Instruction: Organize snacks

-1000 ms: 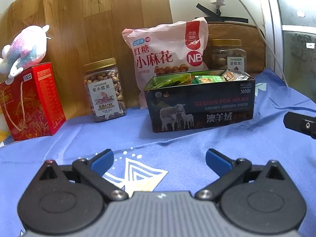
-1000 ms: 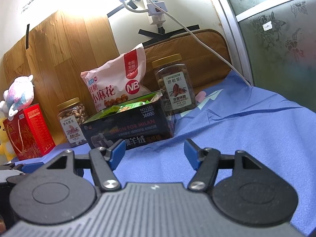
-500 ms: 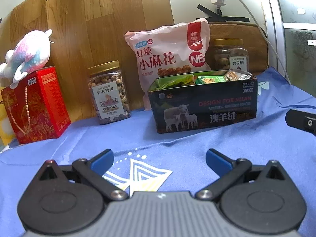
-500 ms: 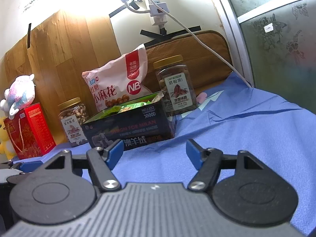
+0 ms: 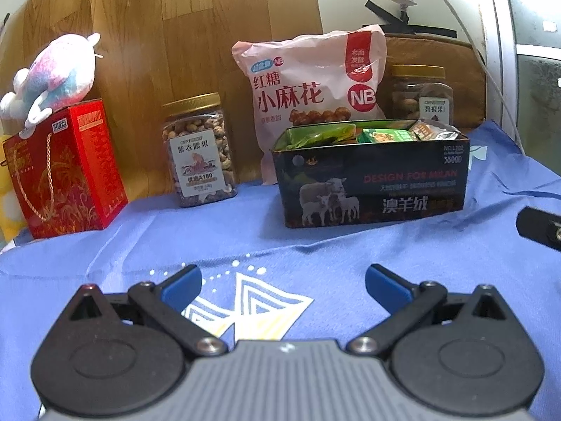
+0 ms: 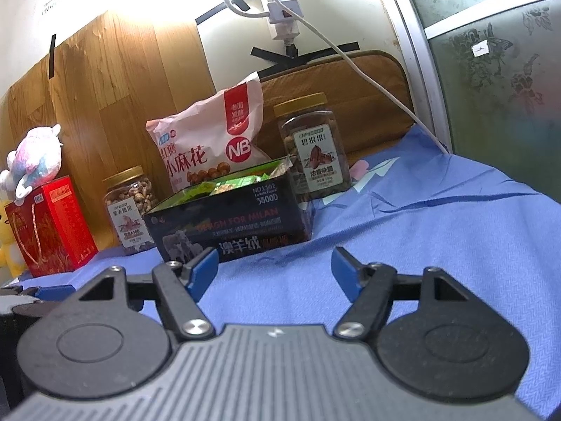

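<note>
Dark box (image 5: 371, 182): open-topped, rectangular, printed with white sheep, red lettering "DESIGN FOR MILAN" and white Chinese characters. Stands on the blue cloth (image 5: 245, 242), in front of the pink snack bag (image 5: 312, 87). Holds small snack packets (image 5: 378, 135), green and silver, filling it to the rim.

Pink snack bag: upright behind the box, red corner panel, "NB" roundel, picture of brown twists.

Left nut jar (image 5: 198, 151): clear, gold lid, white label, standing left of the box, apart from it.

Right nut jar (image 6: 313, 151): clear, gold lid, pecan label, behind the box's right end.

Red gift box (image 5: 65, 168): rope handle, far left; a pastel plush toy (image 5: 56, 77) sits on top.

Left gripper (image 5: 282, 280): blue fingers spread wide, nothing between them, above the cloth.

Right gripper (image 6: 275, 268): fingers spread, empty, having just opened slightly.
</note>
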Demonstrator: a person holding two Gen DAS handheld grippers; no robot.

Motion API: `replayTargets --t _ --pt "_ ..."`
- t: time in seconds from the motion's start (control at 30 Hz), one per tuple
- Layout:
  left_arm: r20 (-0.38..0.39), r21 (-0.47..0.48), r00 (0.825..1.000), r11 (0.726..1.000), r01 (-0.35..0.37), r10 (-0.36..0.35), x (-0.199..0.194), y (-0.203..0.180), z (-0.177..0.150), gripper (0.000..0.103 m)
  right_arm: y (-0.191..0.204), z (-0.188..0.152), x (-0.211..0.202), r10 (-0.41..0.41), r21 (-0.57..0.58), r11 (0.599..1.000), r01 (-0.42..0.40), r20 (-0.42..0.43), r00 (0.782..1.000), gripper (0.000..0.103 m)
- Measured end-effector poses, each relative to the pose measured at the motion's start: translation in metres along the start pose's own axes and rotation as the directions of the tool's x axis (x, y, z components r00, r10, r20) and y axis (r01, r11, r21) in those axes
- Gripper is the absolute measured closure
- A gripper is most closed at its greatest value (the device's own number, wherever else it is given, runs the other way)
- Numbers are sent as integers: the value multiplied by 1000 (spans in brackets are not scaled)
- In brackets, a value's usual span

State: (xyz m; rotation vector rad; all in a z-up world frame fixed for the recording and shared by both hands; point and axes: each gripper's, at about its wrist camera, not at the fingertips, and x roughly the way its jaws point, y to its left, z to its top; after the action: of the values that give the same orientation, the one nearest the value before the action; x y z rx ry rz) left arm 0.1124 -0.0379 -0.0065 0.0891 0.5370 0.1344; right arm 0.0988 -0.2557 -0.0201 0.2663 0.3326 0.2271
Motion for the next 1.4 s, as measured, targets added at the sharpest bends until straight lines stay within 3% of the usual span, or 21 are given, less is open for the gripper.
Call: replayTargets --t 0.33,0.67,0.83,1.4 --pt "-73 -18 997 1000 -2 1 -23 7 7 0 4 6 -23 37 28 999 -37 -18 999 29" --pt "-27 -2 999 999 -32 32 -63 10 18 0 19 27 -55 144 60 987 -147 54 988 26" --pt "-1 9 999 999 -43 43 -71 8 18 0 24 28 -62 152 36 987 -155 81 985 25" --pt "-28 -26 999 999 -47 46 -66 16 14 0 21 25 -61 156 47 986 -159 66 986 25"
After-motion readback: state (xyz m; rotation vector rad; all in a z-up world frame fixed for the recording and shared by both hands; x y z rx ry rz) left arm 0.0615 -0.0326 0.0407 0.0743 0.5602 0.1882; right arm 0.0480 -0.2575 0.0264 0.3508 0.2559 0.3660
